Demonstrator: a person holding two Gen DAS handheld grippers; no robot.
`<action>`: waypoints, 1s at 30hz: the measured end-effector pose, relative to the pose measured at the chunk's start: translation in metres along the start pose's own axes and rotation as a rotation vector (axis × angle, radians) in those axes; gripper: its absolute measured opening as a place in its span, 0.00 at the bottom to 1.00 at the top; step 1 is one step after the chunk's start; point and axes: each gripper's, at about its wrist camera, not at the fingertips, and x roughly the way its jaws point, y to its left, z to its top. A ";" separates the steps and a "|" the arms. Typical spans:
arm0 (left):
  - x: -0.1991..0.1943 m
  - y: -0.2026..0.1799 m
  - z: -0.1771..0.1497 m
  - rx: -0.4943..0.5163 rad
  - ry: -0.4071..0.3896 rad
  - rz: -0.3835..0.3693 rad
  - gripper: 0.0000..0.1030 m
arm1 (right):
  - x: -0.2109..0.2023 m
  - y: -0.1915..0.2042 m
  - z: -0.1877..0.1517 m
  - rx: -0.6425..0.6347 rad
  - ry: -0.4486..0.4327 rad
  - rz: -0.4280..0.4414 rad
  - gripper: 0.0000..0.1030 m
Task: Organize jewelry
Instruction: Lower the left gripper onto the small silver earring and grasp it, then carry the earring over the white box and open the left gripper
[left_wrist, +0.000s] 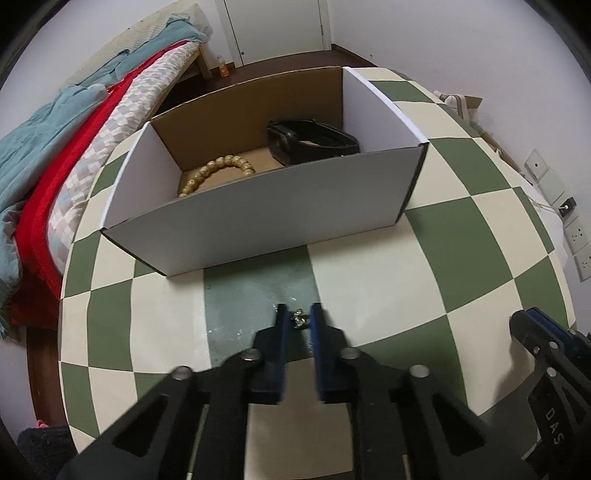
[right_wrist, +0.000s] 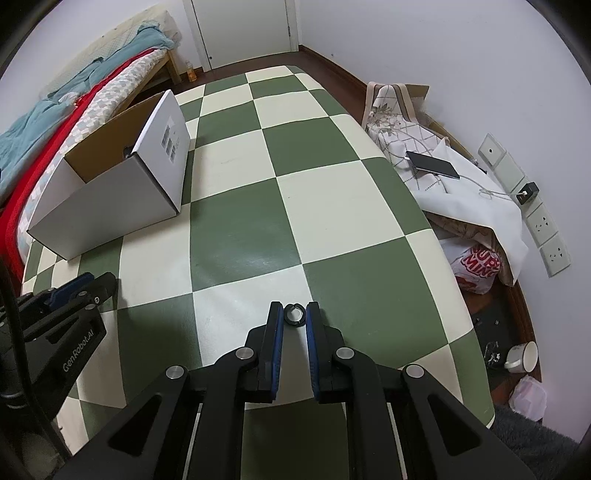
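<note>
A white cardboard box (left_wrist: 258, 221) stands open on the green-and-cream checkered table (left_wrist: 369, 280); it also shows in the right wrist view (right_wrist: 110, 199). Inside lie a tan beaded bracelet (left_wrist: 216, 171) and a black watch (left_wrist: 314, 142). My left gripper (left_wrist: 298, 319) is low over the table with a small gold piece of jewelry (left_wrist: 298, 319) between its fingertips; the jaws stand close on either side of it. My right gripper (right_wrist: 294, 314) has a small black ring (right_wrist: 294, 314) between its fingertips, jaws close around it.
A bed with red and teal blankets (left_wrist: 55, 147) runs along the table's left side. To the right are a cloth-covered pile with a phone (right_wrist: 434, 164), wall sockets (right_wrist: 539, 221), a bag and a cup (right_wrist: 522, 356) on the floor.
</note>
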 end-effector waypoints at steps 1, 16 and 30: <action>0.000 0.000 0.000 -0.001 0.000 0.001 0.06 | -0.001 -0.001 0.000 0.003 0.001 0.000 0.13; -0.040 0.033 0.001 -0.069 -0.045 -0.026 0.04 | -0.038 0.009 0.018 0.004 -0.072 0.069 0.13; -0.063 0.118 0.083 -0.223 -0.125 -0.006 0.04 | -0.069 0.091 0.098 -0.112 -0.178 0.216 0.13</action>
